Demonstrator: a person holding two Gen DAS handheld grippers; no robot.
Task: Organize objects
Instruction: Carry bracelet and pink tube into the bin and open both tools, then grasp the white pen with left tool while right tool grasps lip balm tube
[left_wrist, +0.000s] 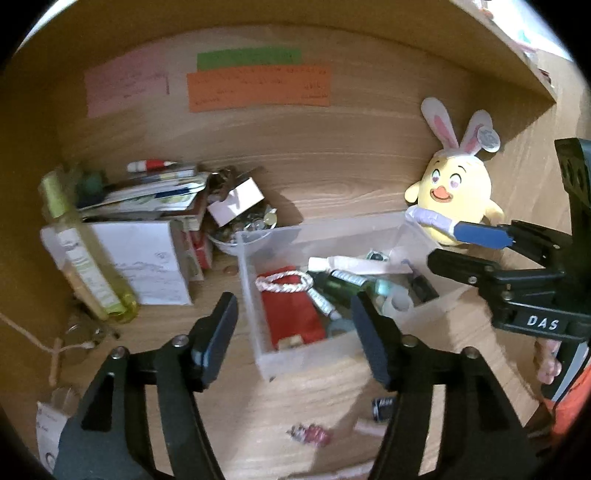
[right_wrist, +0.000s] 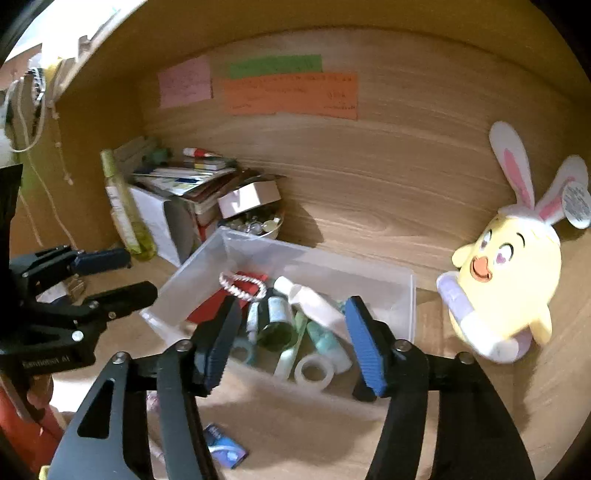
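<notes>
From the left wrist view, our left hand-held gripper (left_wrist: 295, 332) hangs with its fingers spread apart and nothing between them, above the near edge of the clear plastic bin (left_wrist: 258, 332) on the wooden table (left_wrist: 229, 398). Inside the bin we make out a red pouch (left_wrist: 291, 314) with a white cord and a jumble of small bottles too blurred to name. The right hand-held gripper (left_wrist: 476, 247) enters from the right, spread open as well, its fingertips just in front of the yellow plush chick (left_wrist: 458, 192); whether they touch it we cannot tell. A small dark item (left_wrist: 382, 408) near the bottom is partly hidden by a finger. From the right wrist view, the right hand-held gripper (right_wrist: 288, 343) is open over the bin (right_wrist: 369, 266), where a white tube (right_wrist: 314, 302) and a tape ring (right_wrist: 314, 371) show. The chick (right_wrist: 513, 273) stands just beside the bin's right wall. A blue packet (right_wrist: 225, 446) lies half covered below.
</notes>
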